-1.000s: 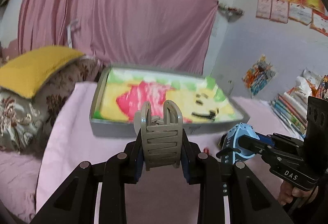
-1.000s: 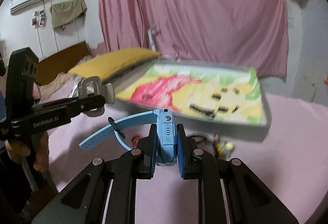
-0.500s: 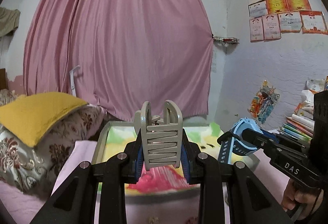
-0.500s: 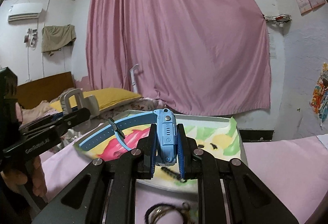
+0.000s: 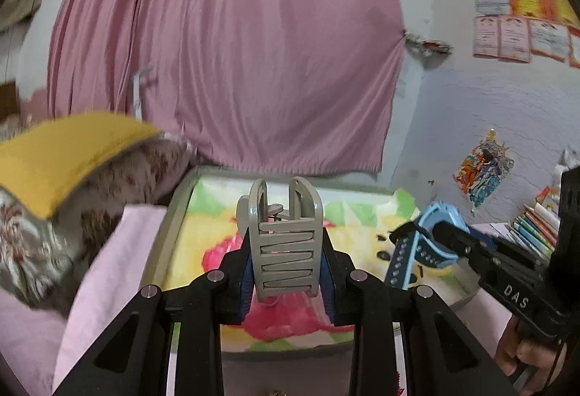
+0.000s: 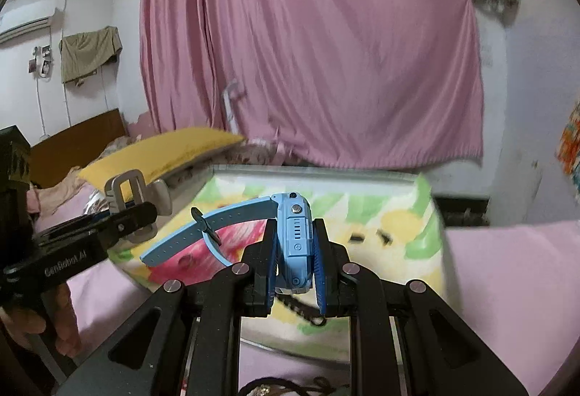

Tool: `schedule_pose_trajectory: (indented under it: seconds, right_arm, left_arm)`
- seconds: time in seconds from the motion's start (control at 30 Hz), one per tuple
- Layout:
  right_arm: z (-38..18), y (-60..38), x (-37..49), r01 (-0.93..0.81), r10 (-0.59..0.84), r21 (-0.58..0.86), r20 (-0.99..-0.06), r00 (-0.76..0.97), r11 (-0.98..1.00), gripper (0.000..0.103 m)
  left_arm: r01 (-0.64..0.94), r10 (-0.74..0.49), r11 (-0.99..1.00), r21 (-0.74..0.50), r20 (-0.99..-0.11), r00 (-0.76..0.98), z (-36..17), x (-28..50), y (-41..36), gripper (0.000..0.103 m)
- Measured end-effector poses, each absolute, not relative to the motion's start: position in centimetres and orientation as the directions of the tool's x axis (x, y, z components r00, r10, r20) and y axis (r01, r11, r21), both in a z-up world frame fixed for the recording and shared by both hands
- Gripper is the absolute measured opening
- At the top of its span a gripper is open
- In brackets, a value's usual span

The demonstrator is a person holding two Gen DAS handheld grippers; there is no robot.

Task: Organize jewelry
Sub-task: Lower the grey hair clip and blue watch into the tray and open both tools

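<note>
Left wrist: left gripper (image 5: 286,272) clamps grey hair clip (image 5: 284,247); right gripper (image 6: 295,251) clamps blue watch (image 6: 293,236), both above tray (image 5: 170,215).

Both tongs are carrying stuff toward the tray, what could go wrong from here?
1. The blue watch is pinched only at its body by the right tongs; its loose strap hangs out sideways and might snag the tray rim.
2. The grey hair claw in the left tongs sits close beside the watch, so the two could collide when lowered.
</note>
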State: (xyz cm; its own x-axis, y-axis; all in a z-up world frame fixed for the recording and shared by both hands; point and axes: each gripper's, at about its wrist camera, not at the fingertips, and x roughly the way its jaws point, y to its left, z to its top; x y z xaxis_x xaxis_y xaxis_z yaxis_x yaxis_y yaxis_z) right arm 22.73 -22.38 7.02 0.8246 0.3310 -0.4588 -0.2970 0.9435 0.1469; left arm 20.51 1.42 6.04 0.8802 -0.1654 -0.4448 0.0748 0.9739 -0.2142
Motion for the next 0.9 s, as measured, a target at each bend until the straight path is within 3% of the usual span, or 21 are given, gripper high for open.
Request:
schedule_pose_trajectory:
  seconds: [0.37,0.83,0.9]
  right_arm:
    - [5.1,-22.1,25.0,-0.295,0.332,0.161,-0.581,0.743,0.942,0.016]
    - [4.0,-21.5,26.0,-0.295,0.314,0.143,-0.648,0.694,0.945,0.017]
    - [4.0,-21.6,25.9,-0.284,0.302,0.135,-0.647,0.700,0.949,0.023]
  left_arm:
    - [0.049,-0.189,0.968,-0.245,-0.590,0.785,3.2,22.4,1.8,0.028]
    - [0.049,-0.207,0.966,-0.253,-0.651,0.730,2.4,23.3,1.7,0.028]
    - [0.048,-0.206,0.966,-0.253,-0.651,0.731,2.4,23.3,1.7,0.028]
